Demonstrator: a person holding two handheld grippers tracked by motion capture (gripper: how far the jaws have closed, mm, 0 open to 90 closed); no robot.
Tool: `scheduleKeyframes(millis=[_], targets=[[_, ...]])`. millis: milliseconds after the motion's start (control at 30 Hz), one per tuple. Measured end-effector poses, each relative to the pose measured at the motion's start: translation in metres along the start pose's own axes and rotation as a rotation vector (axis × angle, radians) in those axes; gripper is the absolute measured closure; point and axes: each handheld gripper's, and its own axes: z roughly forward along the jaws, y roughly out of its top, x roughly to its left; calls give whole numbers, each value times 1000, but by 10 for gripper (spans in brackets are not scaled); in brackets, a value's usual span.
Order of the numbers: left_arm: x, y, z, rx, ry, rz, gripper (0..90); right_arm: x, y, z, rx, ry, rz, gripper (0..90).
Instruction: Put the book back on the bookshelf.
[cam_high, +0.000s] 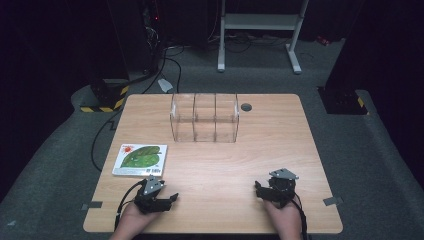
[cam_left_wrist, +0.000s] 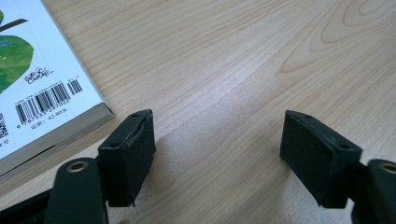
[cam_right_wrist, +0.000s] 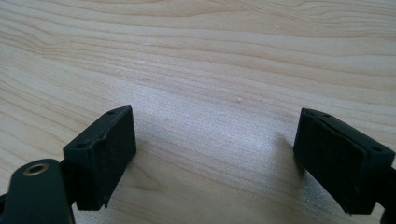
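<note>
A picture book (cam_high: 140, 159) with a white cover and a green leaf lies flat near the table's left edge; its barcode corner (cam_left_wrist: 44, 100) appears in the left gripper view. My left gripper (cam_high: 167, 199) rests on the wood just in front of the book, open, with bare table between its pads (cam_left_wrist: 133, 154). My right gripper (cam_high: 259, 190) sits near the front right of the table, open too, nothing between its pads (cam_right_wrist: 107, 149). A clear plastic organizer (cam_high: 205, 117) with three upright compartments stands at the back middle of the table.
The wooden table (cam_high: 250, 150) has a grey cable grommet (cam_high: 246, 106) behind the organizer. Beyond the table stand a white metal frame (cam_high: 260, 30) and black-and-yellow marked stands (cam_high: 105, 97) on grey carpet. Cables trail off the left side.
</note>
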Motion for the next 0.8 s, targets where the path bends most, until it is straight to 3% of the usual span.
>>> scheduleKeyframes(millis=[133, 233, 300, 367, 567, 800], targets=[[3, 1, -2, 19, 0, -6, 260, 0, 0, 0, 0, -1, 0, 127], [6, 4, -4, 44, -13, -42, 248, 0, 0, 0, -1, 0, 0, 128], [5, 5, -7, 27, -9, -7, 235, 0, 0, 0, -1, 0, 0, 129], [5, 6, -10, 6, -2, 0, 228, 0, 0, 0, -1, 0, 0, 129], [11, 10, -21, -68, 24, -27, 199, 0, 0, 0, -3, -5, -2, 131], [24, 10, -26, -63, 85, -54, 173, 0, 1, 0, -3, -5, 1, 131]])
